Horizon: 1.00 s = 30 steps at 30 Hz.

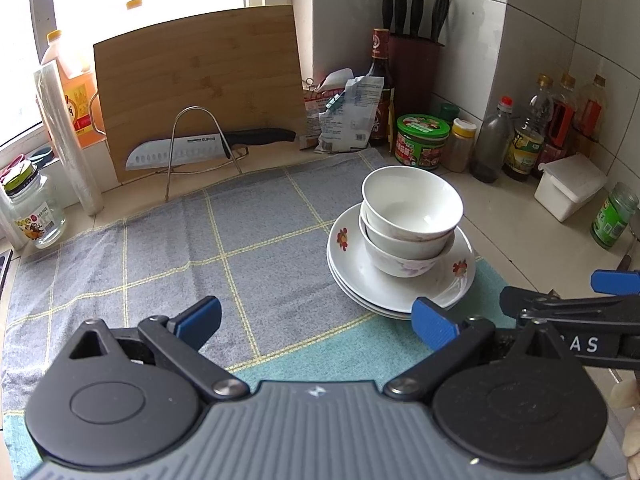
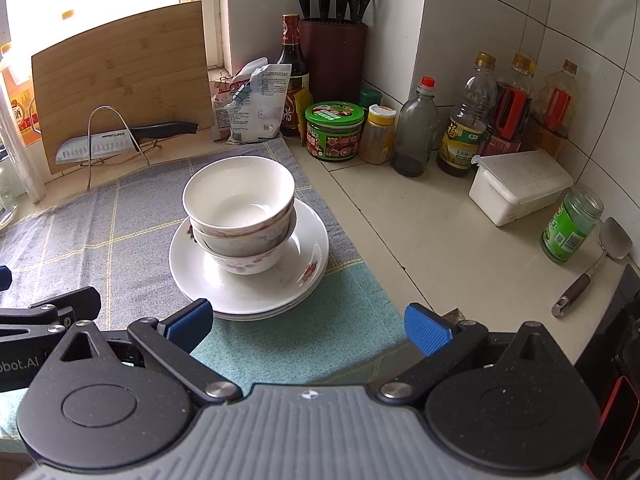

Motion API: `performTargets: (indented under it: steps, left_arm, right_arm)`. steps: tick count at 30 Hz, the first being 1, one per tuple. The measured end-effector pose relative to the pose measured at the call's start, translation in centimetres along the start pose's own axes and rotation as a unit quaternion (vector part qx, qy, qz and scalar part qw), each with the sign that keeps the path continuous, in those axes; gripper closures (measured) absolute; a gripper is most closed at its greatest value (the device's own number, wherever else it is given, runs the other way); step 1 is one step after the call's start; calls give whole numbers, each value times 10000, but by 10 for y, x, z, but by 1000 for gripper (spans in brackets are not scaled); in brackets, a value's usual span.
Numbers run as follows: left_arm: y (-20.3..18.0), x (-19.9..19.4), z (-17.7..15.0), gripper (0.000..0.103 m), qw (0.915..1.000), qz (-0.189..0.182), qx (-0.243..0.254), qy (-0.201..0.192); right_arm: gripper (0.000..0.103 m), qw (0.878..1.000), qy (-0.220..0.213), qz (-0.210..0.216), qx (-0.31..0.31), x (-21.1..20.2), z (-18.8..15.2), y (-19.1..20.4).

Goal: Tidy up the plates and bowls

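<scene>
1. Hovering nearest the lens in each wrist view: the left gripper [image 1: 316, 322] and the right gripper [image 2: 308, 326], both with blue-padded fingers [image 1: 200, 318] spread wide apart and holding nothing. They sit side by side above the near edge of the cloth, and the right gripper's body shows at the right border of the left view.
2. Checked cloth [image 1: 160, 256], grey-blue with yellow lines and a teal near band, spread flat on the pale worktop [image 2: 440, 240].
3. Plates [image 2: 240, 292]: a stack of white plates with red flower prints, lying on the right part of the cloth, just beyond the fingers.
4. Bowls [image 2: 240, 200]: white bowls nested upright on the top plate, the lowest with a floral print, the uppermost empty.
5. To the right, on bare worktop: green-labelled glass jar [image 2: 570, 224], metal spatula [image 2: 592, 264] with a dark handle, white lidded box [image 2: 516, 184].
6. Farther back: green-lidded tub [image 2: 334, 130], yellow-capped spice jar [image 2: 378, 134], and a row of oil and sauce bottles [image 2: 464, 128] against the tiled wall.
7. Rear left: wire rack [image 1: 200, 148] carrying a santoku knife [image 1: 208, 146], bamboo cutting board [image 1: 200, 80] leaning behind it, cling-film roll [image 1: 64, 136], glass jar [image 1: 34, 208].
8. Rear corner: dark red knife block [image 2: 334, 56] with knives and scissors, tall soy sauce bottle [image 2: 292, 68], folded paper packets [image 2: 256, 100].
</scene>
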<state>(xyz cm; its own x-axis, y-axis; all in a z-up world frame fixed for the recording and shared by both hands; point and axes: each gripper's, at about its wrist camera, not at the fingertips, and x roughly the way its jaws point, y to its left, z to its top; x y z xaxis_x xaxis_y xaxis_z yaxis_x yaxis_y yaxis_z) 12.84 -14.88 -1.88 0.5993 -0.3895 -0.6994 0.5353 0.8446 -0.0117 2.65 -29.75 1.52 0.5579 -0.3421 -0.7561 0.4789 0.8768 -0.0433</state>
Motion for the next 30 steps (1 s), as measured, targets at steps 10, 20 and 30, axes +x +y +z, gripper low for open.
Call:
performTargets:
  steps: [10,20,30]
  left_arm:
    - [-2,-1,1,2,10000,8,-4,-8]
    - [-2,-2,1,2,10000,-4,-13,-28]
    - [-1,-5,0,2,10000,9,-79,-46]
  right_arm:
    - [0,10000,-21,-2,7,0,0,-1]
    - [0,10000,-75,-23,-21,-3,1,-3]
    - [0,9997,-209,-30,-104,-7,0,0]
